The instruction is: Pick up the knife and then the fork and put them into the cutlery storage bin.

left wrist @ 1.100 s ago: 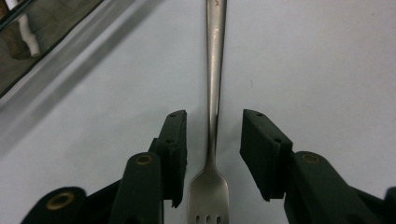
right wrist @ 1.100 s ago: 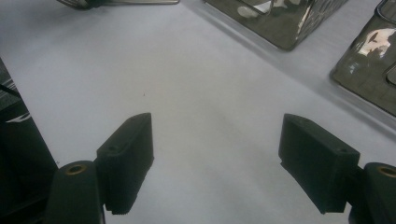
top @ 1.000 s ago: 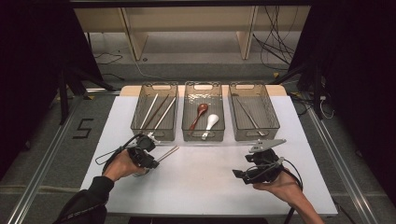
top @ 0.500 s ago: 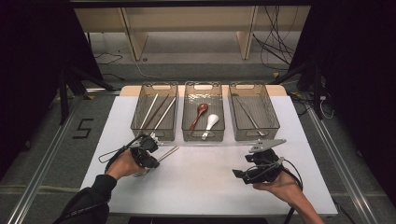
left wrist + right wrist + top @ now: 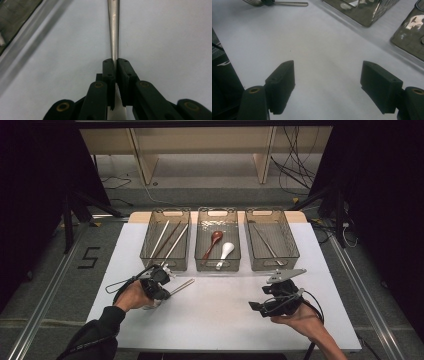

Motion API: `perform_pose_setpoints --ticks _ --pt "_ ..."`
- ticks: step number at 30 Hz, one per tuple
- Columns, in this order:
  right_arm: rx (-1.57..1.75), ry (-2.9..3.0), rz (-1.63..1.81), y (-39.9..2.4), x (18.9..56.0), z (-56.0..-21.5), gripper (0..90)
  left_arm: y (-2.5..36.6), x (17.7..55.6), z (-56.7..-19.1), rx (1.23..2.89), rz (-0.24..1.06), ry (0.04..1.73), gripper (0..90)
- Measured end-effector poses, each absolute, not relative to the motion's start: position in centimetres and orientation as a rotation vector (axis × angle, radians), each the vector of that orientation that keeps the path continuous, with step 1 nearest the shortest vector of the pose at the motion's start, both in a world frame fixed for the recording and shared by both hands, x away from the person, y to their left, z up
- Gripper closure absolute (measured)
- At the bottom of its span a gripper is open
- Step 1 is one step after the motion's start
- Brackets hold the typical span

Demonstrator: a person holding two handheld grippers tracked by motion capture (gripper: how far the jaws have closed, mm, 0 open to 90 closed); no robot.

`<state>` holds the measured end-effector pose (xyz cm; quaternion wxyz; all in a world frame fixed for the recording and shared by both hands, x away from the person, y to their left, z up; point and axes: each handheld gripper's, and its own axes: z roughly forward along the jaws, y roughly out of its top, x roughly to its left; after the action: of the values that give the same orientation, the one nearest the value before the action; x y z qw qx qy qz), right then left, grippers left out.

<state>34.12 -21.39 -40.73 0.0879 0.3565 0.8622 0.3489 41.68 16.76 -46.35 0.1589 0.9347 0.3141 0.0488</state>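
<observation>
A metal fork [image 5: 181, 286] lies on the white table in front of the left bin. My left gripper [image 5: 164, 289] has just been closing its jaws, and they now pinch the fork [image 5: 114, 30] by its thin handle, which runs away from the pads [image 5: 109, 71]. In the right gripper view the fork [image 5: 287, 3] shows at the top left, with its tines past the black jaws. My right gripper [image 5: 259, 306] rests at the front right of the table. Its pads [image 5: 283, 83] stand wide apart over bare table with nothing between them.
Three clear bins stand in a row at the back: the left bin [image 5: 149, 251] holds chopsticks, the middle bin [image 5: 200, 255] holds a brown spoon [image 5: 214, 240] and a white spoon [image 5: 225, 252], and the right bin [image 5: 290, 251] holds thin metal pieces. The table's front edge lies near both hands.
Both hands have stayed where they were. The fork lies in the same place at the left gripper's jaws.
</observation>
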Motion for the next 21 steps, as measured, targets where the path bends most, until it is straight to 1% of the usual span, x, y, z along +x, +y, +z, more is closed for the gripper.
perform_pose_setpoints --ticks 3,5,9,12,15,21 --pt "1.062 2.567 1.039 -21.4 34.1 -40.7 28.5 16.9 41.6 -46.1 2.654 0.132 0.892 84.1" --pt "1.06 2.568 1.039 -21.4 34.1 -40.7 28.5 17.0 41.6 -45.9 2.652 0.101 0.877 84.2" --pt "1.062 2.569 1.038 -21.4 34.1 -40.8 28.5 16.8 41.5 -46.0 2.654 0.097 0.873 84.2" --pt "1.062 2.568 1.04 -21.4 34.1 -40.7 28.6 16.7 41.3 -45.6 2.639 0.106 0.87 84.3" --pt "1.064 2.569 1.039 -21.4 34.1 -40.7 28.6 16.7 41.2 -45.2 2.62 0.077 0.86 84.2" --pt "1.064 2.569 1.038 -21.4 34.1 -40.7 28.6 16.6 40.9 -44.3 2.608 0.076 0.841 84.3"
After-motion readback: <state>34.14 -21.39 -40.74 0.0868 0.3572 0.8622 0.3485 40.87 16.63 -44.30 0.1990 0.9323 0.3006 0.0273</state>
